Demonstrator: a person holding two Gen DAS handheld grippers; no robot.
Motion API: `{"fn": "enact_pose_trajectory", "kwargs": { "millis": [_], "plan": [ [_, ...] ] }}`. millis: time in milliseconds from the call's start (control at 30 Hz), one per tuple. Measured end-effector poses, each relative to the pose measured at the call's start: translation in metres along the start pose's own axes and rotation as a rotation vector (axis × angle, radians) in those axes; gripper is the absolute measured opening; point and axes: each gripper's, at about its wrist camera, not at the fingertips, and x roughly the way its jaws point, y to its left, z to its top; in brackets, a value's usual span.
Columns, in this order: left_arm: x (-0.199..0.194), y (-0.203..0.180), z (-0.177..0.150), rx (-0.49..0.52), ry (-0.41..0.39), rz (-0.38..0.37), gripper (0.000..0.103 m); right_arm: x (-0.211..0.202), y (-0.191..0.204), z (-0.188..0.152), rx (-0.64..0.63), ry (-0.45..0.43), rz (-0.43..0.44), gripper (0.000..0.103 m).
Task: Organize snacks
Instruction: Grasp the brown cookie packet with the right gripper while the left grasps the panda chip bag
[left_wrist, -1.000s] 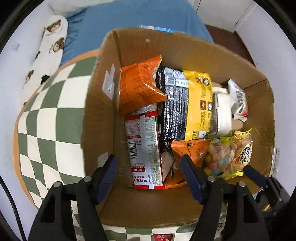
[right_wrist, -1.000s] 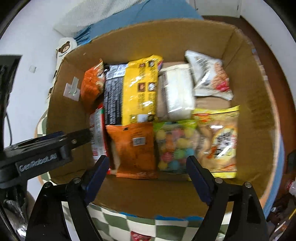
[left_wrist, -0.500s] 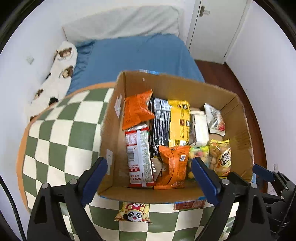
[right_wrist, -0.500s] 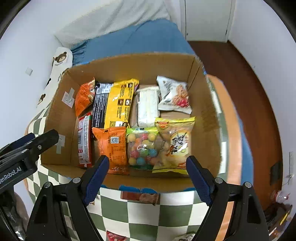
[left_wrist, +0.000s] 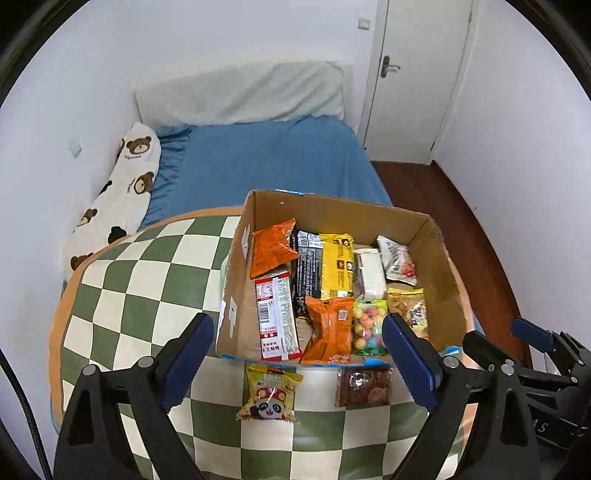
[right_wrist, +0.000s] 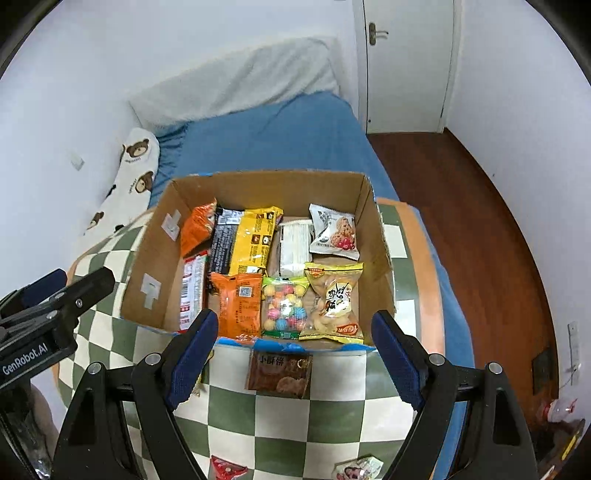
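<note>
Below both spread, empty grippers: two loose packets before the box (left_wrist: 436, 258).
Panda packet (left_wrist: 269, 397) sits nearer the left gripper (left_wrist: 297, 363); brown packet (right_wrist: 279, 373), upright, nearer the right gripper (right_wrist: 293, 356).

Cardboard box (left_wrist: 439, 273) sits on the worktop (left_wrist: 147, 280) toward its far edge, the bed (left_wrist: 273, 162) behind it. Snack packets fill the box floor in two rows, side by side. Outside, just before the box's near wall, lie the panda packet (left_wrist: 269, 397) to the left and the biscuit packet (right_wrist: 279, 373) to the right, apart. Two more packets (right_wrist: 227, 467) lie at the worktop's near edge.
</note>
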Motion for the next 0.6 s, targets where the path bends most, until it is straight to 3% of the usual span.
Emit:
{"fn": "enact_pose_trajectory", "kwargs": {
  "millis": [133, 267, 367, 600],
  "plan": [
    [-0.013, 0.001, -0.009, -0.001, -0.009, -0.006, 0.093, -0.019, 0.003, -0.01, 0.009, -0.013, 0.019, 0.087],
    [-0.008, 0.011, -0.025, -0.004, 0.02, 0.044, 0.093, -0.018, -0.001, -0.026, 0.047, 0.018, 0.052, 0.087],
    [0.016, 0.027, -0.042, -0.02, 0.089, 0.082, 0.093, 0.007, -0.008, -0.044, 0.078, 0.095, 0.083, 0.087],
    [0.109, 0.057, -0.082, -0.068, 0.351, 0.119, 0.093, 0.113, -0.031, -0.088, 0.197, 0.285, 0.126, 0.087]
  ]
}}
